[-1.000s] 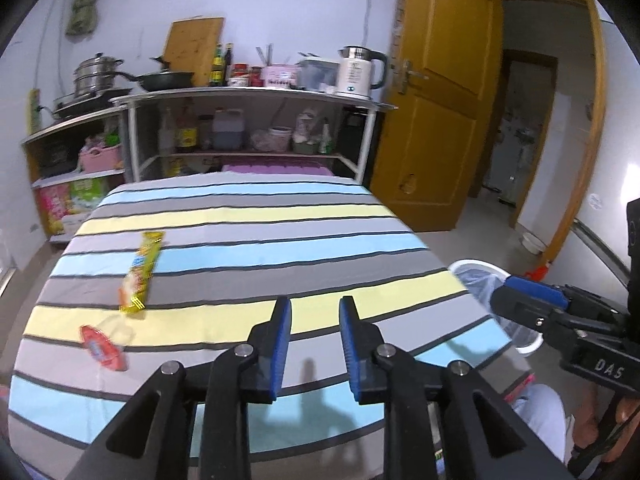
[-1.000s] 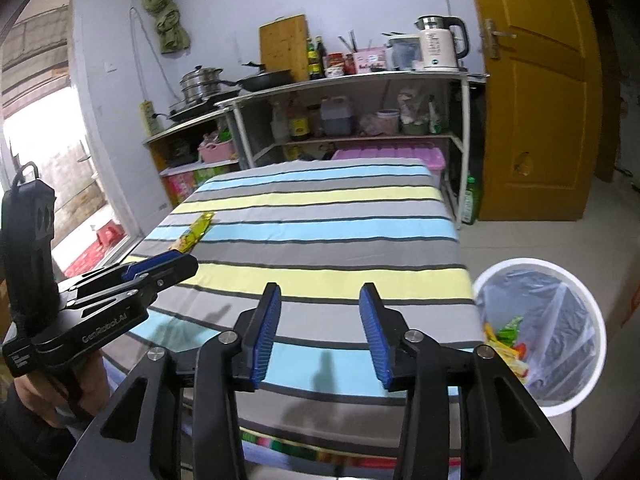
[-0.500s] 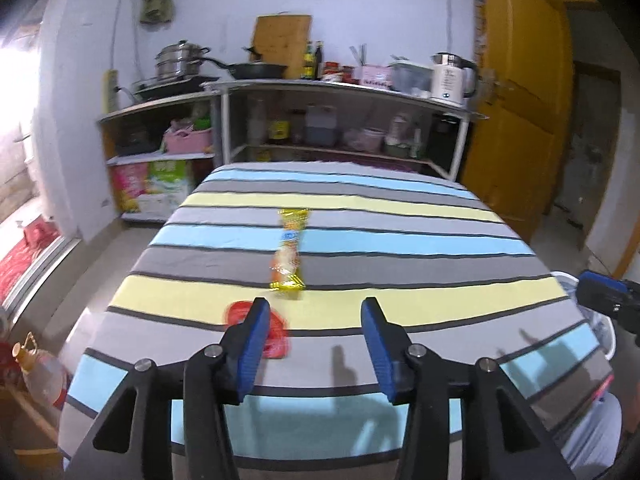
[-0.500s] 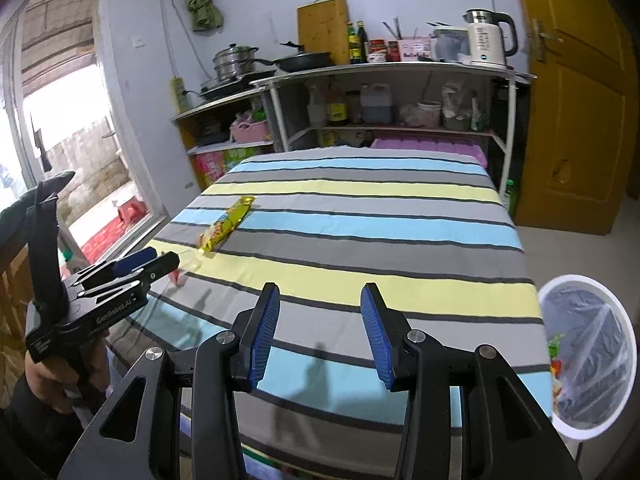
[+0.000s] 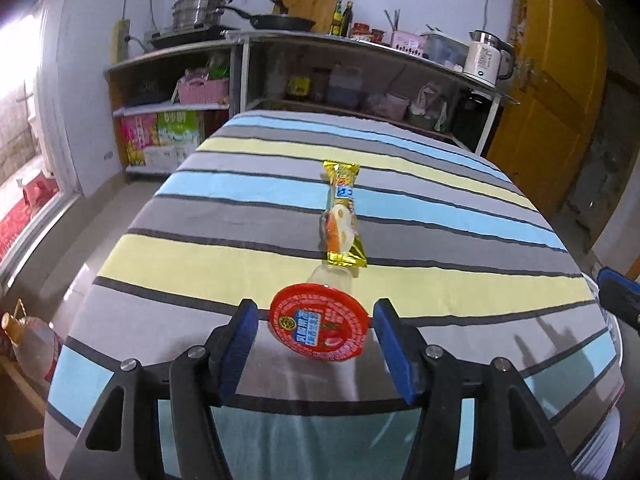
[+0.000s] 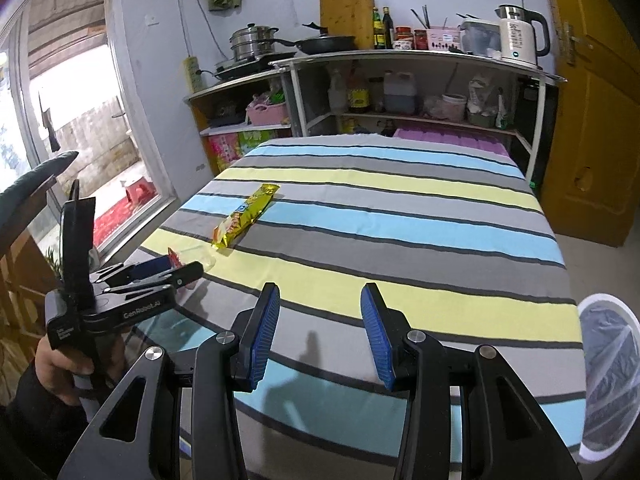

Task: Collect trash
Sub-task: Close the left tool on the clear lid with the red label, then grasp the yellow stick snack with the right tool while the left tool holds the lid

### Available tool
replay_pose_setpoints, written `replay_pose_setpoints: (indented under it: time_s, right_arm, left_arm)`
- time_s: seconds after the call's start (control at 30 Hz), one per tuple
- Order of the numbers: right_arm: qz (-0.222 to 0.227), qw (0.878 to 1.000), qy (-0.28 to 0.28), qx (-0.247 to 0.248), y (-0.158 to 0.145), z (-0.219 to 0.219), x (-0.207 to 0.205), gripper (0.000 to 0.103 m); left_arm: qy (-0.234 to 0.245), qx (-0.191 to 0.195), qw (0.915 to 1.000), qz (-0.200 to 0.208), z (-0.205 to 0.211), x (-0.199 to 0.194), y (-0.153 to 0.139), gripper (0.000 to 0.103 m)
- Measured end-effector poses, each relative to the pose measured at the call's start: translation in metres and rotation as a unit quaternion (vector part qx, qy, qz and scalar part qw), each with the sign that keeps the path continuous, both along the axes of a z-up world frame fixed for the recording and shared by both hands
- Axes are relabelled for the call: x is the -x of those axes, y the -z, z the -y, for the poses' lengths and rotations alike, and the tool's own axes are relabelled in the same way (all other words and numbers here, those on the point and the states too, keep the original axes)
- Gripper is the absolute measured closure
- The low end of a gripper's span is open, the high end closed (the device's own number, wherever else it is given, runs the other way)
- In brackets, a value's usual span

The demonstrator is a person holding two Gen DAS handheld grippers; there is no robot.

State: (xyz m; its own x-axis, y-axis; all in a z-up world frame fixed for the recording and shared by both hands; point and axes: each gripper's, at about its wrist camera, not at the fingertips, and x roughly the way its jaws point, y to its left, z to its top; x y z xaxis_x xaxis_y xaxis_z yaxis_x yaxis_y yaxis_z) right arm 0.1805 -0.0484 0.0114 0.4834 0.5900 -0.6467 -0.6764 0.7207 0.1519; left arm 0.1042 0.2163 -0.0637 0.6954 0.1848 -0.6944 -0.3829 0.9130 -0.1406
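A small clear plastic cup with a red foil lid (image 5: 319,322) lies on its side on the striped tablecloth (image 5: 440,240), lid facing me. My left gripper (image 5: 314,330) is open, its blue pads either side of the lid without touching. It also shows in the right wrist view (image 6: 160,270), with the cup (image 6: 188,258) at its tips. A yellow snack wrapper (image 5: 342,220) lies just beyond the cup; it also shows in the right wrist view (image 6: 245,216). My right gripper (image 6: 320,334) is open and empty above the table's near edge.
A white trash bin with a clear liner (image 6: 608,364) stands on the floor at the table's right. Kitchen shelves (image 5: 360,80) with pots, bottles and a kettle (image 5: 486,58) stand behind the table. A yellow door (image 5: 560,92) is at the right.
My left gripper has swung left and moved in on the red-lidded cup, opening wider around it. The right gripper turned slightly left, so the bin slid to the frame edge.
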Motion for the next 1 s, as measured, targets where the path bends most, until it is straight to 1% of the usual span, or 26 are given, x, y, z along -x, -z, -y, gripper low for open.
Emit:
replay_pose_setpoints:
  time_s: [0.07, 0.1, 0.17, 0.3, 0.5, 0.6, 0.83, 1.0]
  right_arm:
    - [-0.001, 1.0, -0.004, 0.002, 0.001, -0.006, -0.002, 0.06]
    - [-0.002, 1.0, -0.007, 0.003, 0.001, -0.01, -0.003, 0.06]
    - [-0.004, 1.0, -0.015, 0.005, 0.002, -0.02, -0.005, 0.06]
    - [-0.007, 1.0, -0.027, 0.008, 0.004, -0.04, -0.007, 0.06]
    - [-0.02, 0.999, -0.041, 0.007, 0.01, -0.076, -0.017, 0.06]
    - [-0.033, 0.998, -0.047, 0.009, 0.015, -0.099, -0.022, 0.06]
    - [-0.062, 0.996, -0.06, 0.018, 0.034, -0.149, -0.035, 0.06]
    - [-0.081, 0.995, -0.058, 0.022, 0.044, -0.173, -0.045, 0.06]
  left_arm:
    - [-0.006, 0.009, 0.9999, -0.004, -0.005, -0.003, 0.003, 0.053]
    - [-0.008, 0.011, 0.9999, -0.005, -0.008, -0.003, 0.003, 0.06]
    - [-0.008, 0.014, 0.9999, -0.004, -0.009, -0.003, 0.004, 0.06]
    - [-0.007, 0.023, 0.9995, 0.02, -0.012, 0.008, 0.002, 0.06]
    - [-0.02, 0.024, 0.9982, 0.052, -0.025, 0.034, -0.01, 0.06]
    - [-0.026, 0.023, 0.9973, 0.065, -0.034, 0.043, -0.016, 0.06]
    - [-0.03, 0.026, 0.996, 0.08, -0.05, 0.053, -0.021, 0.06]
    - [-0.035, 0.03, 0.9955, 0.083, -0.057, 0.056, -0.021, 0.06]
